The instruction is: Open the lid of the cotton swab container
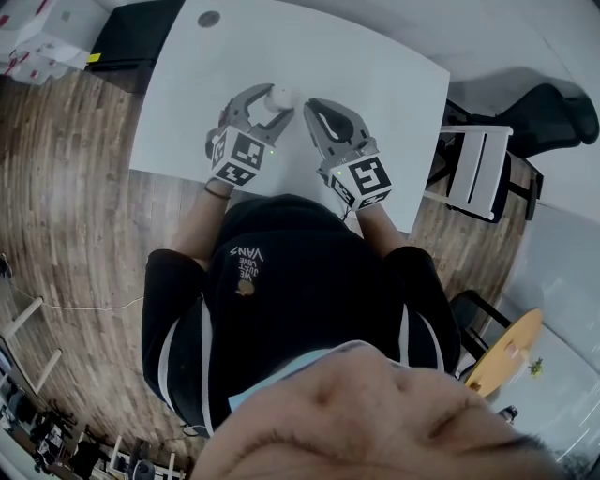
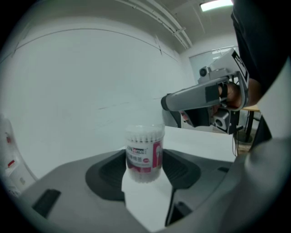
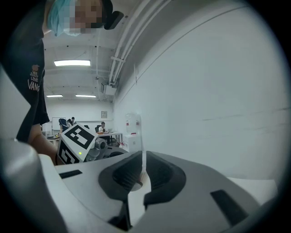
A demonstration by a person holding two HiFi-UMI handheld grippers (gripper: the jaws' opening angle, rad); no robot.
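The cotton swab container (image 2: 144,154), a clear round tub with a pink and white label and its clear lid on top, stands upright between the dark pads of my left gripper (image 2: 144,169). The pads press on its sides. In the head view the container (image 1: 282,97) shows as a small white shape at the tips of my left gripper (image 1: 274,105), over the white table (image 1: 375,66). My right gripper (image 1: 310,111) is just to its right, jaws together. In the right gripper view my right gripper (image 3: 142,164) is shut, with only a thin slit between the pads.
The table has a dark round spot (image 1: 209,19) at its far side. A black office chair (image 1: 553,112) and a white frame chair (image 1: 478,169) stand to the right. A black box (image 1: 141,37) lies at the table's left. The floor is wooden.
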